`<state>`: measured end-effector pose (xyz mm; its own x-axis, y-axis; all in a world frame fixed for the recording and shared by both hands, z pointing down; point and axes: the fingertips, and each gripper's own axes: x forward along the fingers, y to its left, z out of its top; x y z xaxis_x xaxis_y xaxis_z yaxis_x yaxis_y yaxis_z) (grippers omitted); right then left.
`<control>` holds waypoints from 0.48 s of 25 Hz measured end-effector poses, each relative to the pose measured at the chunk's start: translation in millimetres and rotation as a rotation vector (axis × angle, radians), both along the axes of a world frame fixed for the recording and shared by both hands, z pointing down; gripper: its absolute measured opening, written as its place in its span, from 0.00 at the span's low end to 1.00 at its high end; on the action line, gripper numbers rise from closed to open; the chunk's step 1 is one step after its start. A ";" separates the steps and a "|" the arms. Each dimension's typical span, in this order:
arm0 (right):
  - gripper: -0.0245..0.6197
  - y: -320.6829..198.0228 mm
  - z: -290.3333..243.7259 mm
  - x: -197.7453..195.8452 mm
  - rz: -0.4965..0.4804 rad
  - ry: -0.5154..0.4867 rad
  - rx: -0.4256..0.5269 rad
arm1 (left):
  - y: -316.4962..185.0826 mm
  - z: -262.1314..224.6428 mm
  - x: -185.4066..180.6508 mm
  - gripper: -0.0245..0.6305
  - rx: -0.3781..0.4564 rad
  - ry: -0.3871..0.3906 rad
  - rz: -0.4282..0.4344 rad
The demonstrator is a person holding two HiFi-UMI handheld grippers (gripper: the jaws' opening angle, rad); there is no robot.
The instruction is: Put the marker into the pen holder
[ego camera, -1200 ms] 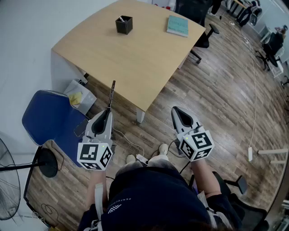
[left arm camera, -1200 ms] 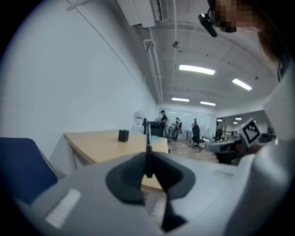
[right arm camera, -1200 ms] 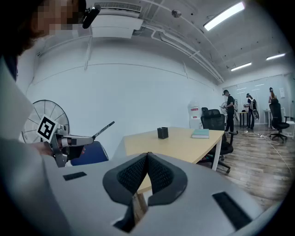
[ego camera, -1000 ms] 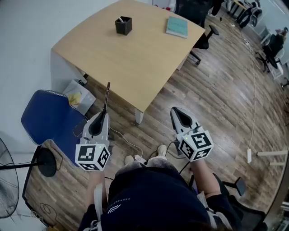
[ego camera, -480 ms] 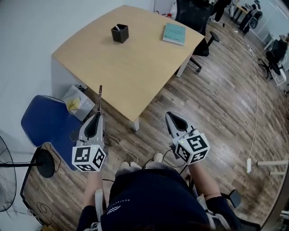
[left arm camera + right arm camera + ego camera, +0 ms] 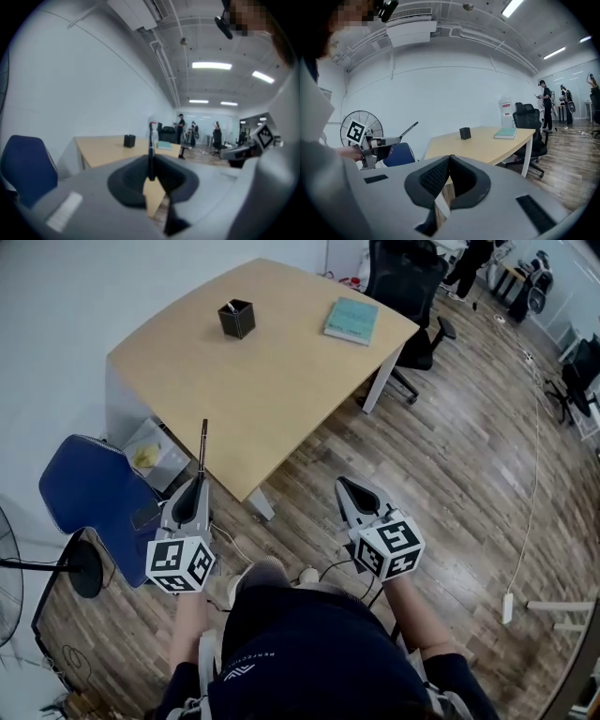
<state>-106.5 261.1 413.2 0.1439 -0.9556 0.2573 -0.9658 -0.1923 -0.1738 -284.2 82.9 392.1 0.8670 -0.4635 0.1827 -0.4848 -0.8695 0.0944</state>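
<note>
My left gripper (image 6: 198,481) is shut on a thin dark marker (image 6: 202,443) that sticks out ahead of its tips, just short of the table's near edge. In the left gripper view the marker (image 6: 151,149) stands upright between the jaws. The black square pen holder (image 6: 236,319) stands at the far left of the wooden table (image 6: 272,381), well beyond both grippers; it also shows in the gripper views (image 6: 129,140) (image 6: 464,133). My right gripper (image 6: 343,487) hangs over the floor beside the table, its jaws closed together with nothing between them (image 6: 449,158).
A teal book (image 6: 351,319) lies at the table's far right. A blue chair (image 6: 89,501) and a fan base (image 6: 77,577) stand at my left. A black office chair (image 6: 405,277) is behind the table. People stand far off in the room.
Both grippers have travelled with the person along the table's near side, and the table and pen holder now sit lower and further left in the head view. The marker is still gripped.
</note>
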 end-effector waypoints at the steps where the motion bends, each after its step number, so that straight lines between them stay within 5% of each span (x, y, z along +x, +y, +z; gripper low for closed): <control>1: 0.04 0.9 0.9 2.9 0.002 -0.006 0.001 | 3.4 0.5 2.9 0.11 0.001 -0.005 0.003; 12: 0.04 8.1 2.4 14.6 0.018 -0.038 0.022 | 22.7 2.6 36.8 0.12 -0.010 -0.050 0.066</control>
